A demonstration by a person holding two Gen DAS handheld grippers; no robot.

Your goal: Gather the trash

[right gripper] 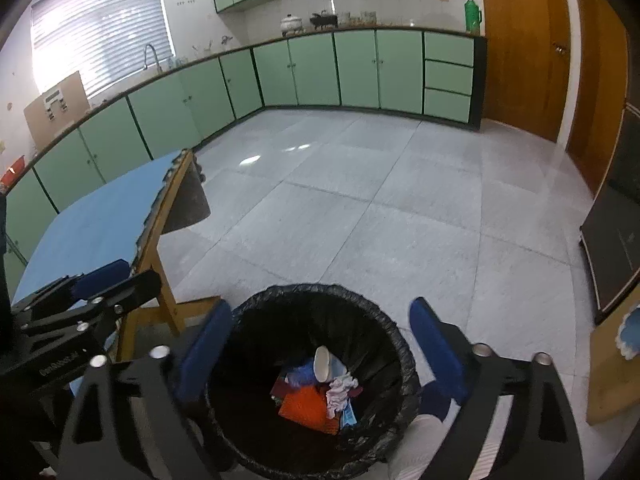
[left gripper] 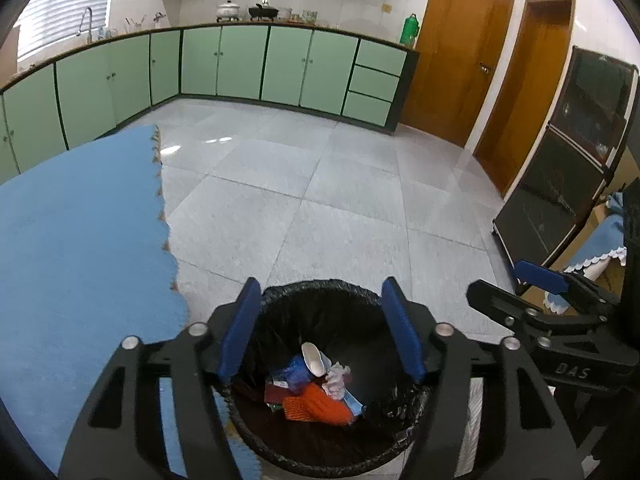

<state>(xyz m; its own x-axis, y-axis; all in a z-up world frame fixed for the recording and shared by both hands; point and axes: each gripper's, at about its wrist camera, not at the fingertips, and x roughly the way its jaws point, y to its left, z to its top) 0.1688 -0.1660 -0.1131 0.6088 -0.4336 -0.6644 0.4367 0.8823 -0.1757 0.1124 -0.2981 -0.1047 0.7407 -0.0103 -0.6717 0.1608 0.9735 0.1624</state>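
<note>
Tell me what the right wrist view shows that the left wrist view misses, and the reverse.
Only the right wrist view shows the table's wooden legs, the cardboard box on the counter and the whole window blind. Only the left wrist view shows the second wooden door and the dark glass cabinet in full. Both show the black-lined bin with the orange mesh, white cup and crumpled tissue inside, both claws open above it, and the green cabinets.

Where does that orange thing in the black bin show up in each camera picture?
Left wrist view: the orange thing lies low in the middle, at the bottom of the bin, right of centre in the heap.
Right wrist view: orange thing low in the middle, left in the heap.
Shared landmark: the green flask on the counter.
</note>
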